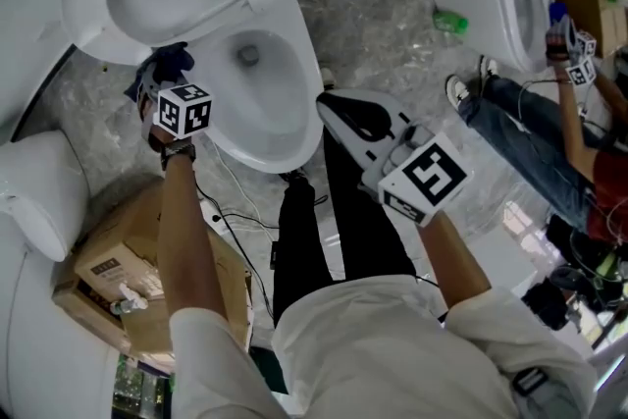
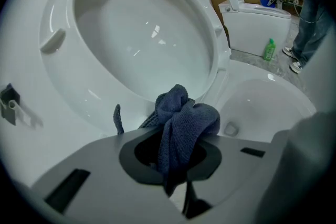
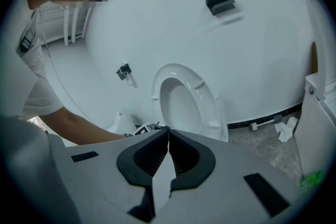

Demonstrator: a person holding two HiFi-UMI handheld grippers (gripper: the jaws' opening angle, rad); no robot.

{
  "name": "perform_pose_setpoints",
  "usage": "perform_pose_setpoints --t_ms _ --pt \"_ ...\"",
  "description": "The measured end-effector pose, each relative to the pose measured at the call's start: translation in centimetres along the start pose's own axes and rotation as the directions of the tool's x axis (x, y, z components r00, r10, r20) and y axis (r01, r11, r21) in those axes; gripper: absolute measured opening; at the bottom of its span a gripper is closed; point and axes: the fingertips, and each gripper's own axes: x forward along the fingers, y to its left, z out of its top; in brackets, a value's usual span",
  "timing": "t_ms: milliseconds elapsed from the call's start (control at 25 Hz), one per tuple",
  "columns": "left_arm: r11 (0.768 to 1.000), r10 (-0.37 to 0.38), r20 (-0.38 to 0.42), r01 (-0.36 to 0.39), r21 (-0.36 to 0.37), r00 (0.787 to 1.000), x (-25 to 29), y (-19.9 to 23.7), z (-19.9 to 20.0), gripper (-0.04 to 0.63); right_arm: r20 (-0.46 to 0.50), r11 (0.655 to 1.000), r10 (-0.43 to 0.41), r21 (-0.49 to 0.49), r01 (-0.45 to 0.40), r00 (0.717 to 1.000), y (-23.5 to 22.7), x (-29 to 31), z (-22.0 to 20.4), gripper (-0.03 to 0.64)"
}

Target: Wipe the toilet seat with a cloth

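Glossy toilet seat [image 2: 58, 81], probably terry cloth [image 2: 184, 123]

marbled grey floor [image 1: 378, 5], cardboard box [image 1: 118, 255] at left.

Left gripper [image 1: 160, 72] and right gripper [image 1: 327, 103] have pale grey shells; black ribbed pads [image 3: 153, 155] line the fingers; behind the fingers sit white marker cubes [image 1: 184, 109] with black squares; white short-sleeved shirt [image 1: 363, 339]; black trousers [image 1: 299, 250]; dark wrist strap [image 1: 178, 150].
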Motion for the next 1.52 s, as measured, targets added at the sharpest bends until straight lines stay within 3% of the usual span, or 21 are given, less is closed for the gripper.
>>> perform_pose_setpoints --t_ms 560,800,1520 --pt "1.0 0.004 0.021 -0.004 -0.027 1.0 -2.4 2.8 1.1 0.04 0.029 1.0 -0.014 -0.024 0.015 0.999 1.4 -1.0 2.4 0.029" --pt "0.984 -0.045 -0.019 0.041 -0.171 0.999 -2.3 4.2 1.0 0.04 0.042 0.999 -0.026 -0.037 0.027 0.999 1.9 -1.7 3.8 0.029" --pt "0.953 0.085 0.093 -0.053 -0.297 0.992 -6.6 11.7 4.4 0.038 0.066 0.996 -0.009 -0.087 0.015 0.998 3.1 -1.8 8.4 0.029"
